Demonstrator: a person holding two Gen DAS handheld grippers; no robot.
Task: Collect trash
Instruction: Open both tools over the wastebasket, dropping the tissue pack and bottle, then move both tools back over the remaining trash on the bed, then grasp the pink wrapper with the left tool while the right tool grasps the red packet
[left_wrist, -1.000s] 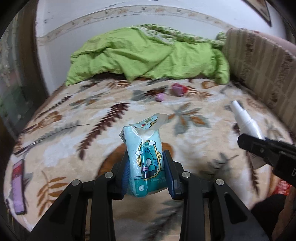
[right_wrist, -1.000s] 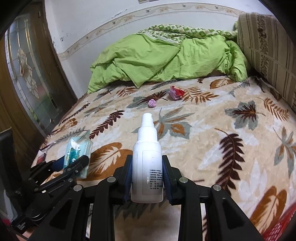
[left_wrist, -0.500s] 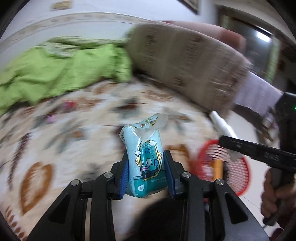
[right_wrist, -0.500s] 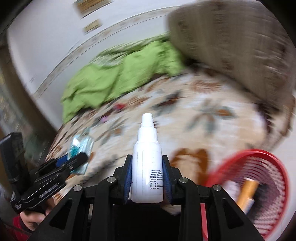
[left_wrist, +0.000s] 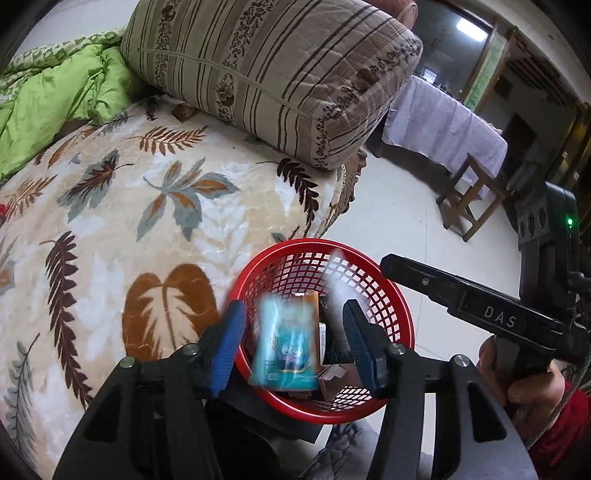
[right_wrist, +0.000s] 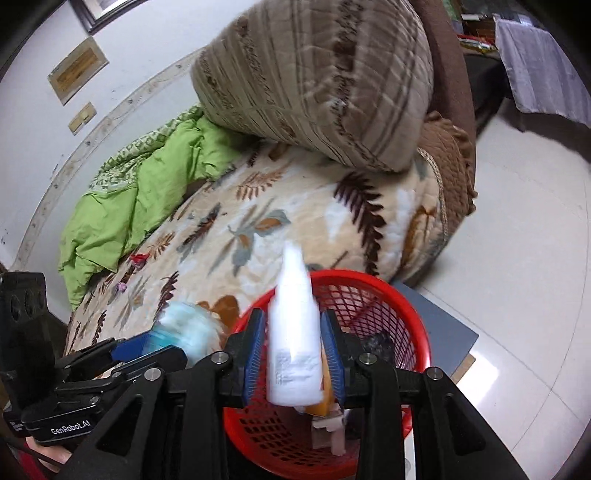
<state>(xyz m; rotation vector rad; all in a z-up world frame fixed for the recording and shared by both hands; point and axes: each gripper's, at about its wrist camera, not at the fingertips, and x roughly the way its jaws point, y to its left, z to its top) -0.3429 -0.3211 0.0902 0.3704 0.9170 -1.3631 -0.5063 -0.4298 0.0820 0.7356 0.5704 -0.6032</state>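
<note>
Over the red basket (left_wrist: 400, 306) at lower centre, the left gripper (left_wrist: 291, 345) has just opened clear of a blurred blue tissue pack (left_wrist: 286, 347), while the right gripper (right_wrist: 293, 354), also just opening, barely flanks a white spray bottle (right_wrist: 293, 332); "DAS" and "GenRobot.AI" are printed on the grippers.

Leaf-patterned bed (left_wrist: 155, 206) ahead-left of the fingers, striped cushion (left_wrist: 280, 70) beyond; pale tiled floor (left_wrist: 402, 206) and wooden stool (left_wrist: 471, 192) ahead-right.

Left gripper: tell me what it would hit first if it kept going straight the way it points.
Most likely the blue tissue pack, blurred and loose between the open left gripper, whose jaws have just been opening. Past it lies the red basket and its trash, though depth is unclear.
</note>
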